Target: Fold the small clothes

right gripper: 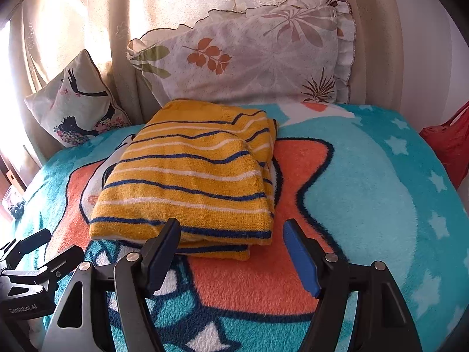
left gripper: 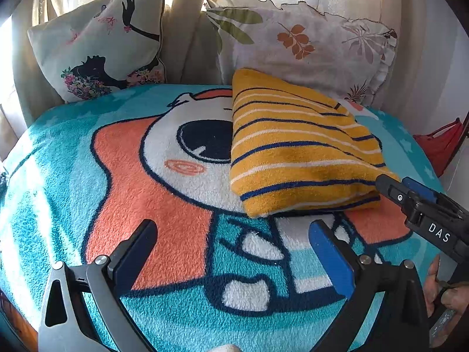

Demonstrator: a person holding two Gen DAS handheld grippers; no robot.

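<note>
A yellow garment with blue and white stripes [left gripper: 296, 146] lies folded in a compact stack on the cartoon blanket [left gripper: 146, 176]; it also shows in the right wrist view [right gripper: 190, 182]. My left gripper [left gripper: 231, 234] is open and empty, hovering over the blanket just in front of the garment's near edge. My right gripper [right gripper: 231, 231] is open and empty at the garment's near right corner, with its left finger [right gripper: 164, 243] in front of the folded edge. The right gripper also shows in the left wrist view [left gripper: 410, 193] beside the garment's right corner.
A silhouette-print cushion [left gripper: 99, 44] and a leaf-print pillow [left gripper: 302, 41] lean against the curtain behind the blanket. A red bag [right gripper: 448, 143] sits past the blanket's right edge. The left gripper shows at the lower left of the right wrist view [right gripper: 32, 261].
</note>
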